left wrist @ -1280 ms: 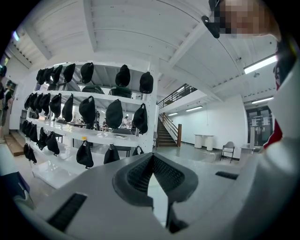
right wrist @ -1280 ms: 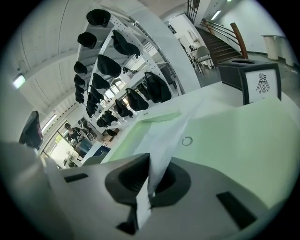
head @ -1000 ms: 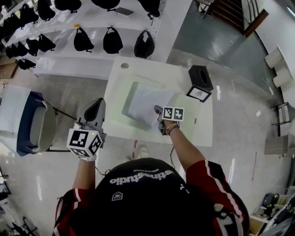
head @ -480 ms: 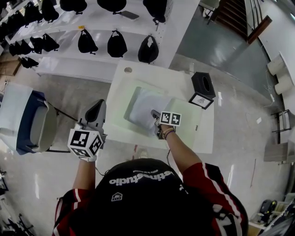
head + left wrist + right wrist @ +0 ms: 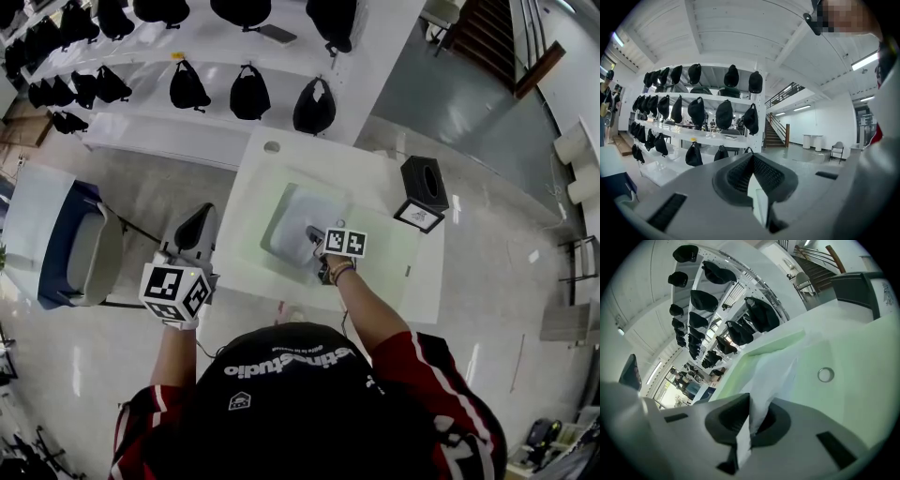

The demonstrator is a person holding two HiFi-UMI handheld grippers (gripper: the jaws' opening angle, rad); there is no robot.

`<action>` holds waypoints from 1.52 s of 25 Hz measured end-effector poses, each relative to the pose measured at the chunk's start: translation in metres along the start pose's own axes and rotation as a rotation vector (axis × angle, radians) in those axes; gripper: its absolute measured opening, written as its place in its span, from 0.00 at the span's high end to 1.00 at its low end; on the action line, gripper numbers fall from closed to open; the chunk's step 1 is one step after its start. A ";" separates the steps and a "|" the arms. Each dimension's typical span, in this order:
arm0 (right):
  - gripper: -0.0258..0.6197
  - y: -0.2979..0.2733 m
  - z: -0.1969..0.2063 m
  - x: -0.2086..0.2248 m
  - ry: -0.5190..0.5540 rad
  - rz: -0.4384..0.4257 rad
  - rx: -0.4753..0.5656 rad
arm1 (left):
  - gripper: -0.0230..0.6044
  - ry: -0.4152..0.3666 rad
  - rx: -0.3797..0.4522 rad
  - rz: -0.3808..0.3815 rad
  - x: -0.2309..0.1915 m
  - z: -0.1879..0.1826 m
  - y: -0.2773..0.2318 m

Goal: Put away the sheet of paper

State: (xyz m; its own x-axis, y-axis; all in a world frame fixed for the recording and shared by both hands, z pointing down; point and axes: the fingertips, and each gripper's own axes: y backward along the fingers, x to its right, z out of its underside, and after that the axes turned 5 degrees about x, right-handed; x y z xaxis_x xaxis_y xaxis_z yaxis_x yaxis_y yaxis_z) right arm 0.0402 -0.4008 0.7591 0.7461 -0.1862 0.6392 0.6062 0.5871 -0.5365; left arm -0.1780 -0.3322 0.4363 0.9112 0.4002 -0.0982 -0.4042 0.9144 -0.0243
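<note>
A white sheet of paper (image 5: pixel 292 214) lies on a pale green mat (image 5: pixel 380 258) on the white table (image 5: pixel 253 183). My right gripper (image 5: pixel 314 234) is shut on the sheet's near edge. In the right gripper view the paper (image 5: pixel 776 369) rises out of the closed jaws (image 5: pixel 749 405) and drapes forward onto the mat (image 5: pixel 780 341). My left gripper (image 5: pixel 202 212) hangs off the table's left side, over the floor, shut with nothing in it. In the left gripper view its jaws (image 5: pixel 752 161) point level at the shelves.
A black box (image 5: pixel 424 178) and a small framed card (image 5: pixel 417 216) stand at the table's far right corner. A round hole (image 5: pixel 272 146) marks the table's far edge. Shelves of black caps (image 5: pixel 248 89) run behind it. A blue and grey bin (image 5: pixel 70 248) stands at the left.
My right gripper has shifted left and a little down over the mat with the paper's edge in it, and the sheet looks more bunched. The left gripper has hardly moved.
</note>
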 end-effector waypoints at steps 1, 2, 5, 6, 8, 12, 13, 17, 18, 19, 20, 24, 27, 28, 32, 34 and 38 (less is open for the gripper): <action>0.96 -0.001 -0.001 0.000 0.001 0.001 -0.004 | 0.96 0.000 0.000 -0.002 0.000 0.000 0.000; 0.96 -0.003 -0.002 0.000 0.001 0.001 -0.006 | 0.96 0.000 0.001 -0.004 -0.001 -0.001 0.001; 0.96 -0.009 -0.004 -0.002 -0.006 -0.005 -0.006 | 0.96 -0.007 -0.004 -0.011 -0.005 -0.002 0.003; 0.96 -0.011 -0.004 -0.002 -0.009 -0.006 -0.008 | 0.96 -0.009 -0.007 -0.013 -0.006 -0.002 0.003; 0.96 -0.014 -0.004 -0.002 -0.015 -0.009 -0.012 | 0.96 -0.013 -0.011 -0.018 -0.006 -0.003 0.004; 0.96 -0.019 -0.003 -0.003 -0.016 -0.013 -0.021 | 0.96 -0.022 -0.015 -0.024 -0.006 -0.005 0.007; 0.96 -0.020 -0.002 -0.003 -0.018 -0.014 -0.023 | 0.96 -0.023 -0.016 -0.025 -0.006 -0.006 0.008; 0.95 -0.021 -0.002 -0.002 -0.026 -0.008 -0.030 | 0.96 -0.026 -0.024 -0.029 -0.005 -0.004 0.010; 0.95 -0.021 -0.002 -0.001 -0.018 -0.003 -0.032 | 0.96 -0.026 -0.026 -0.029 -0.004 -0.004 0.010; 0.94 -0.020 -0.002 -0.001 -0.009 0.002 -0.036 | 0.96 -0.026 -0.026 -0.029 -0.004 -0.004 0.011; 0.93 -0.020 -0.002 -0.001 -0.002 0.005 -0.039 | 0.96 -0.025 -0.026 -0.029 -0.003 -0.004 0.011; 0.86 -0.015 -0.002 0.002 0.036 0.034 -0.046 | 0.96 -0.026 -0.024 -0.028 0.000 -0.004 0.012; 0.78 -0.008 -0.003 0.009 0.071 0.074 -0.043 | 0.96 -0.027 -0.023 -0.019 0.005 -0.004 0.012; 0.76 -0.005 -0.003 0.011 0.076 0.087 -0.041 | 0.96 -0.027 -0.022 -0.016 0.006 -0.004 0.012; 0.68 0.006 -0.001 0.022 0.101 0.130 -0.047 | 0.96 -0.022 -0.022 0.001 0.011 -0.002 0.012; 0.63 0.012 -0.001 0.029 0.121 0.164 -0.050 | 0.96 -0.019 -0.023 0.009 0.013 0.000 0.011; 0.59 0.023 -0.002 0.038 0.115 0.199 -0.036 | 0.96 -0.011 -0.017 0.020 0.016 -0.001 0.010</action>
State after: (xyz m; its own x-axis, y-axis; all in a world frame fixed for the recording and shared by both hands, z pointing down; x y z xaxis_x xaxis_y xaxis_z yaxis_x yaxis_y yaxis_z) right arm 0.0830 -0.3959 0.7706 0.8770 -0.1596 0.4532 0.4521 0.5934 -0.6659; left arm -0.1679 -0.3168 0.4339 0.9036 0.4193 -0.0876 -0.4237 0.9049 -0.0397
